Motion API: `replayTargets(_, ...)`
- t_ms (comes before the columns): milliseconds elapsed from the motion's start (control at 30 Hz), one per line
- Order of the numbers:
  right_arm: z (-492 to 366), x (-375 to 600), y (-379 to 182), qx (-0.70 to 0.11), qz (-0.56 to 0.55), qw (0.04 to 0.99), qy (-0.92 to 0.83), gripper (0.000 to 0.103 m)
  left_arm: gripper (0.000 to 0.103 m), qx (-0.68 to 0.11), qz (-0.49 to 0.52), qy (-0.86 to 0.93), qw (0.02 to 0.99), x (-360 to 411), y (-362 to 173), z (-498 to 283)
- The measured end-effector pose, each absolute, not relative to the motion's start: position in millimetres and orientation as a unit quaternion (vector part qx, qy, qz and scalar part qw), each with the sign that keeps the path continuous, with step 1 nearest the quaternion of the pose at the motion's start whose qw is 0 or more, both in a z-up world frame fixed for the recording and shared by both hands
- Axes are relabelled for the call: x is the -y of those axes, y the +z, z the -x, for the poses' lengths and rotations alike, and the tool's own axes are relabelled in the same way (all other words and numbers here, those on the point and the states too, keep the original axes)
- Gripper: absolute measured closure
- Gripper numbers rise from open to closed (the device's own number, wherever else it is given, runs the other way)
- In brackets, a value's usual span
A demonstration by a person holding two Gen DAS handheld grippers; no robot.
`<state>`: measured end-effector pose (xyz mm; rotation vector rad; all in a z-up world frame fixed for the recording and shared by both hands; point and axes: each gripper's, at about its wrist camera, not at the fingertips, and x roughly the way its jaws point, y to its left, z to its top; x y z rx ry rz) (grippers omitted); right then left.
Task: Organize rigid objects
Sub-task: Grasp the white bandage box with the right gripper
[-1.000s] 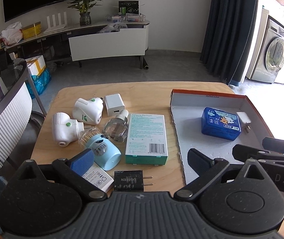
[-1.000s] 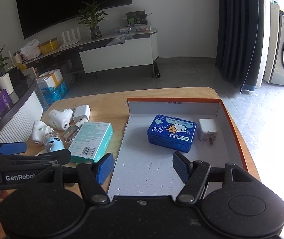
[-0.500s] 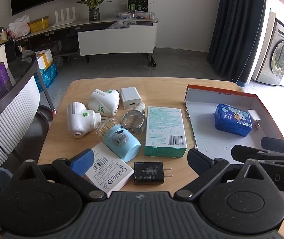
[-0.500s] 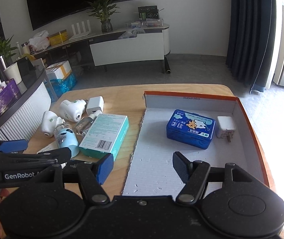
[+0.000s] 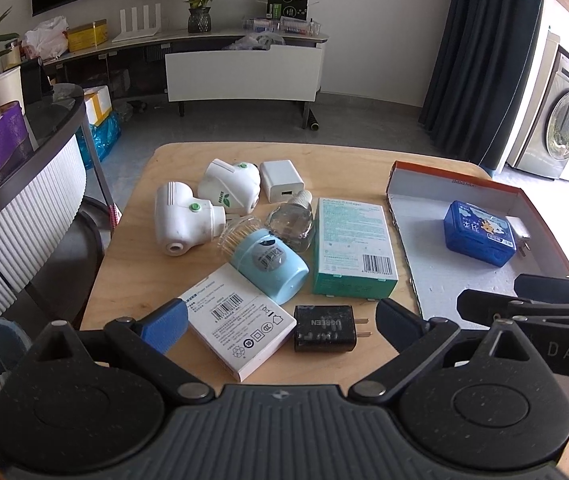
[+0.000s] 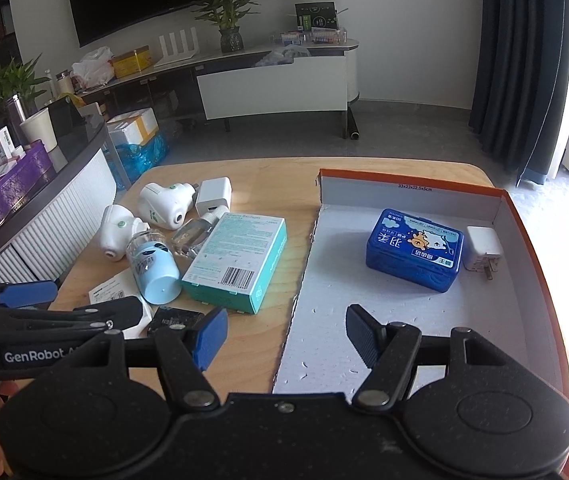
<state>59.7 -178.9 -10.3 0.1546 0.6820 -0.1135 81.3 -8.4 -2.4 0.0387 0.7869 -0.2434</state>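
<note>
An orange-rimmed box lid (image 5: 456, 184) (image 6: 512, 208) lies on the right of the wooden table (image 5: 164, 264); a blue case (image 5: 478, 232) (image 6: 414, 249) and a white plug (image 6: 482, 252) sit inside. Left of it lie a teal box (image 5: 354, 250) (image 6: 238, 260), a light-blue cup (image 5: 270, 264) (image 6: 152, 268), two white plug-in devices (image 5: 182, 220), a white charger (image 5: 282, 180), a clear bottle (image 5: 292, 220), a white flat box (image 5: 240, 326) and a black adapter (image 5: 324, 328). My left gripper (image 5: 280, 320) is open above the white box and adapter. My right gripper (image 6: 284, 332) is open over the lid's near left edge.
A curved dark counter with a purple box (image 6: 8, 184) stands left of the table. A TV bench (image 5: 244, 64) with a plant is behind, across bare floor. Dark curtains and a washing machine (image 5: 564, 120) are at the right.
Both grippers have drawn back toward the table's near edge, so more of the white flat box and black adapter shows. Their jaws kept the same width; no object moved.
</note>
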Motion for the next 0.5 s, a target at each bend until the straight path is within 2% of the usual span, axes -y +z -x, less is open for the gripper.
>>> replayTargets(233,-59.7,176.9,-17.5,-0.340,-0.079,0.936,-0.050,0.024,0.000,-0.392,-0.020,-0.117,0.912,-19.2,-28.5,-85.1)
replayTargets(500,-58.3,184.7,-23.4,-0.342,-0.094,0.934,-0.053,0.025,0.000,-0.367,-0.130,-0.161,0.907,-23.6,-50.0,-102.2)
